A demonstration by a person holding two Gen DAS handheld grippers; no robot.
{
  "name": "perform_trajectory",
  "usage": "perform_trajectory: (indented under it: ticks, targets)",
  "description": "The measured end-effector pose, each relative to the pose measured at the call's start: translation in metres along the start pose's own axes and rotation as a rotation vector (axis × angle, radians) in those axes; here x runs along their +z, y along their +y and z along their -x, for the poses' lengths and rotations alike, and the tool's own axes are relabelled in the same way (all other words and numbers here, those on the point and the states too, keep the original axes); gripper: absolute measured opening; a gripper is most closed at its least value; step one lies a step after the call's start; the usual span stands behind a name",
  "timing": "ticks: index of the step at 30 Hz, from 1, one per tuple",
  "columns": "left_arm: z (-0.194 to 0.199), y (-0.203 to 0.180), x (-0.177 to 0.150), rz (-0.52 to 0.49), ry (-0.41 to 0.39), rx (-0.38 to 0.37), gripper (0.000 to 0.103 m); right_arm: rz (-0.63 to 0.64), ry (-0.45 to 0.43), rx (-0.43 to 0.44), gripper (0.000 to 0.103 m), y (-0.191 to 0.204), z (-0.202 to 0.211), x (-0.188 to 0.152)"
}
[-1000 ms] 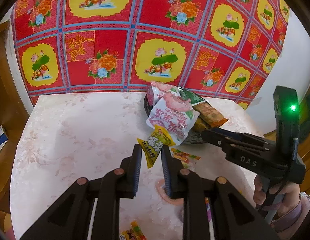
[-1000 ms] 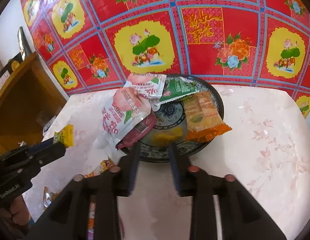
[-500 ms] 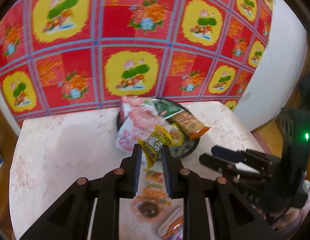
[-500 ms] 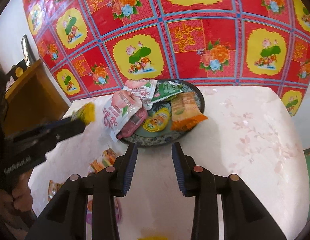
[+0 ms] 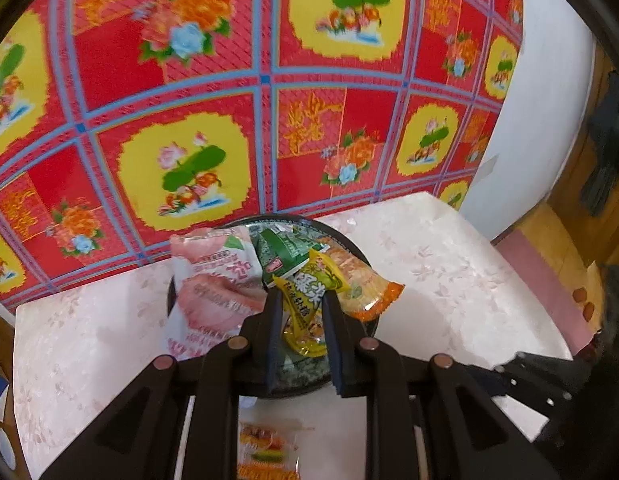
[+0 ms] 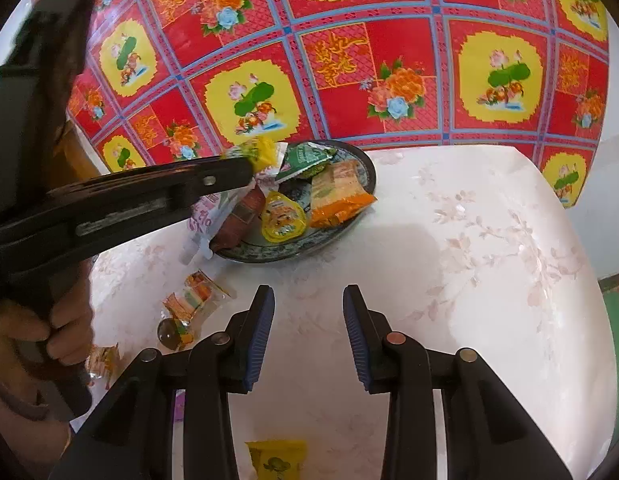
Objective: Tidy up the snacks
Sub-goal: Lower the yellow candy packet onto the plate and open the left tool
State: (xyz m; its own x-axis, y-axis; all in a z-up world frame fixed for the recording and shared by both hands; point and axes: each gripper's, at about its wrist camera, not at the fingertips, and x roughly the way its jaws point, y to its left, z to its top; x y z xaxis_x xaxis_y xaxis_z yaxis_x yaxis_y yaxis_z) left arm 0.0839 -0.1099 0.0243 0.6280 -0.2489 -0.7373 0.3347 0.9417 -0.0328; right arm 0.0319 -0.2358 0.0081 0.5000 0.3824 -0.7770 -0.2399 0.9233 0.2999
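Step in hand: carrying a snack to the plate (image 6: 349, 216). Left tool (image 5: 299, 304) is clamped on a yellow packet (image 5: 309, 292), held above the plate near the surface's back edge. Right tool (image 6: 308, 320) stands part open, empty, over bare surface. Loose sweets (image 6: 193, 292) lie toward the left edge. Next move, likely: lower over the plate's middle, then release.

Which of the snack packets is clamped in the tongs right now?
The yellow-green packet, pinched in the left tongs above the plate. The pink, green and orange packets lie on the plate; the right tongs are open and empty.
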Motion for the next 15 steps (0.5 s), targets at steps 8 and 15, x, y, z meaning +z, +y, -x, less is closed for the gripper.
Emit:
perform_trajectory:
  ticks: [8,15]
  targets:
    - [-0.027,-0.006,0.004,-0.020,0.045,0.040,0.021,-0.015,-0.003,0.009,0.037,-0.004,0.001,-0.002]
    - [-0.035,-0.007,0.005,-0.028,0.048,0.046,0.030,-0.016,-0.001,0.017,0.037,-0.003,-0.001,-0.002]
